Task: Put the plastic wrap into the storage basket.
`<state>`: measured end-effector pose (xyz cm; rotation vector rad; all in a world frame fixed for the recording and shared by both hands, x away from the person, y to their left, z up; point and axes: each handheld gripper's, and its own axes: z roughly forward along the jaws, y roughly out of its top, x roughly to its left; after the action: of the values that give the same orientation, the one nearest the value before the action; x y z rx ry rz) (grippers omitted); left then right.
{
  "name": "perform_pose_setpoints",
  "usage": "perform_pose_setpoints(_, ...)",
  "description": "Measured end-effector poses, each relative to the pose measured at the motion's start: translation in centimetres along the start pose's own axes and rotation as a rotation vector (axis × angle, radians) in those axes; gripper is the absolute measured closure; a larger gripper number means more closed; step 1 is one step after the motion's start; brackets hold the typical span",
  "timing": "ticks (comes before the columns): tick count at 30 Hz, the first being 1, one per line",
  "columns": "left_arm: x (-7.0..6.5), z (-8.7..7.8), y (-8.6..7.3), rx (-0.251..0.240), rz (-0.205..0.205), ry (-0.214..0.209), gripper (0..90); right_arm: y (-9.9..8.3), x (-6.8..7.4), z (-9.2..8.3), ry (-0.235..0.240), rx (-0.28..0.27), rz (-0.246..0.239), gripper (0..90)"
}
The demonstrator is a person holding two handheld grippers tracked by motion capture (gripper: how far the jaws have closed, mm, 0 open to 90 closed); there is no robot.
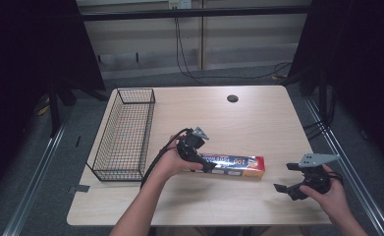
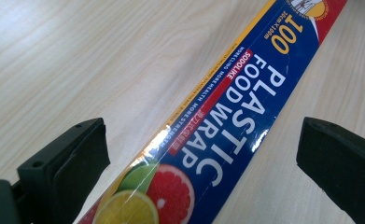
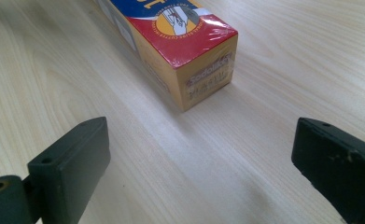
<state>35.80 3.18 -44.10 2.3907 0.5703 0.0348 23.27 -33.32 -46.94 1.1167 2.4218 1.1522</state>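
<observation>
A long plastic food wrap box [image 1: 233, 164], blue and red with citrus fruit printed on it, lies flat on the wooden table [image 1: 258, 118] near its front edge. My left gripper [image 1: 206, 166] hovers over the box's left end. In the left gripper view the box [image 2: 227, 116] runs between the two wide jaws of that gripper [image 2: 201, 154], and neither pad touches it. My right gripper [image 1: 284, 177] stands open just right of the box. In the right gripper view its jaws [image 3: 201, 154] face the box's yellow end flap [image 3: 208, 79], a short way off.
A black wire basket [image 1: 101, 152] stands on the table's left side, close to the left hand. A round cable hole [image 1: 232, 98] sits near the far edge. Metal rails and cables run along the floor on both sides.
</observation>
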Motion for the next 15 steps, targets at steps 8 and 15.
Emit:
perform_pose_setpoints(8, 0.5, 1.5, 0.4, 0.058, 0.036, -0.029, 3.1, 0.0, -0.1, -0.1, 0.008, -0.007, 0.007, 5.0)
perform_pose_setpoints(15, 0.7, 2.2, 0.2, 0.11, 0.045, -0.032, 4.4, 0.0, -0.1, -0.1, 0.006, -0.006, 0.012, 5.0)
